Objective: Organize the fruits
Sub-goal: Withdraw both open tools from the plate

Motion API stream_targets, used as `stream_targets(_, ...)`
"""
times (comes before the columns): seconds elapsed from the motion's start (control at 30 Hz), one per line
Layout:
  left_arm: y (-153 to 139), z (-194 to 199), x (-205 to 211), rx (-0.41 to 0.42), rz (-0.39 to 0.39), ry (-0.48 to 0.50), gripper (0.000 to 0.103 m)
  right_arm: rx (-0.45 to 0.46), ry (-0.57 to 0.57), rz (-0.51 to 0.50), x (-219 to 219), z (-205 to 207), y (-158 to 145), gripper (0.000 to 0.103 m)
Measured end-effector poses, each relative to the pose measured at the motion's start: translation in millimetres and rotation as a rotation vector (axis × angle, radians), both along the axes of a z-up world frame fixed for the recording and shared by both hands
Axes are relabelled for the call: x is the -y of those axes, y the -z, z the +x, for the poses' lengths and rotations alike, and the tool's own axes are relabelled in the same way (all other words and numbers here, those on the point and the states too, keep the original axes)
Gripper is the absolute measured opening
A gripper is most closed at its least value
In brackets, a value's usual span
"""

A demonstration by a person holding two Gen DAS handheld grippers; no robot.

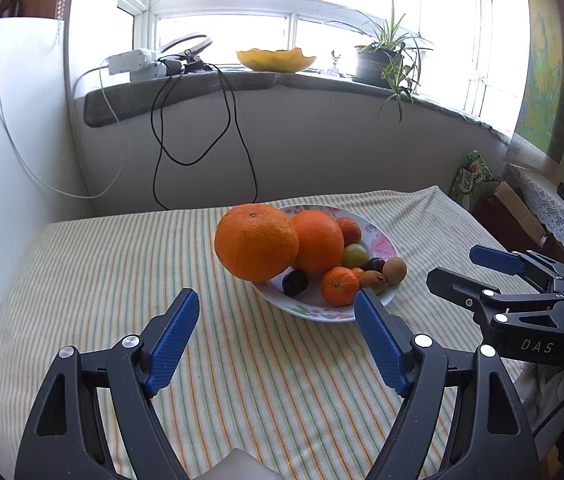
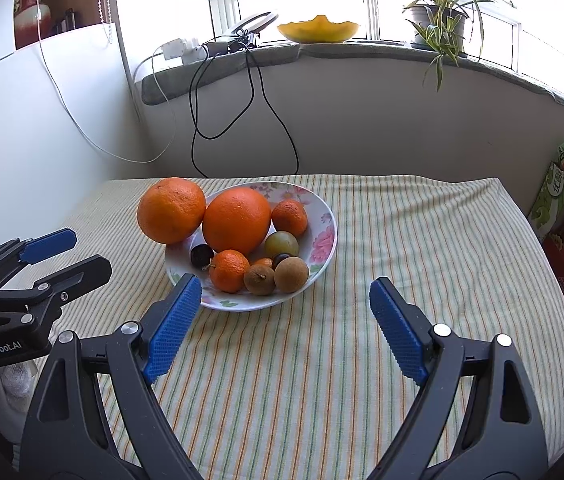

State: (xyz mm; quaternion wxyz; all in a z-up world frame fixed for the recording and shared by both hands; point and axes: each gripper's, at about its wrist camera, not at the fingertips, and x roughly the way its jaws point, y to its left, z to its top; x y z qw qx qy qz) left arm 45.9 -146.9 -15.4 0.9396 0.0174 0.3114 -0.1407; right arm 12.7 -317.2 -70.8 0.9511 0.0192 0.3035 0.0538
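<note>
- The left tool (image 1: 276, 300) hangs released over the striped cloth (image 1: 122, 280), its blue pads spread wide with nothing between them; its tips sit just short of the plate's near rim.
- The right tool (image 2: 285, 292) is likewise released and empty, pointing down at the cloth to the right of the plate (image 2: 321, 236). In the left view it juts in from the right edge, near the plate.
- All the fruit sits heaped on the flowered plate, on the worktop's far half.
- Biggest risk, as I judge it: the large orange (image 2: 172, 210) rests on the plate's left rim, leaning against the second orange (image 2: 237, 220). A nudge to either could send it rolling off across the cloth.
- The small fruits crowd together: mandarin (image 2: 229, 271), two brown round fruits (image 2: 260, 278), a dark plum (image 2: 202, 255), a green one (image 2: 282, 244). Wide jaws reaching for one would likely shove its neighbours.
- Soft plums may bruise under a hard squeeze.
- The plate itself could tip or slide if a pad presses on its rim; the cloth looks loose and wrinkled.
- The two tools are close together, so converging on the plate risks a clash.
</note>
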Motion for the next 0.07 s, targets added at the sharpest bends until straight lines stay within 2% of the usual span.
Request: stream_targets(0.07,0.4,1.4,-1.4,-0.002,-0.001,0.001,0.080,-0.002,0.002,-0.003,0.2,0.6,0.6,0.089)
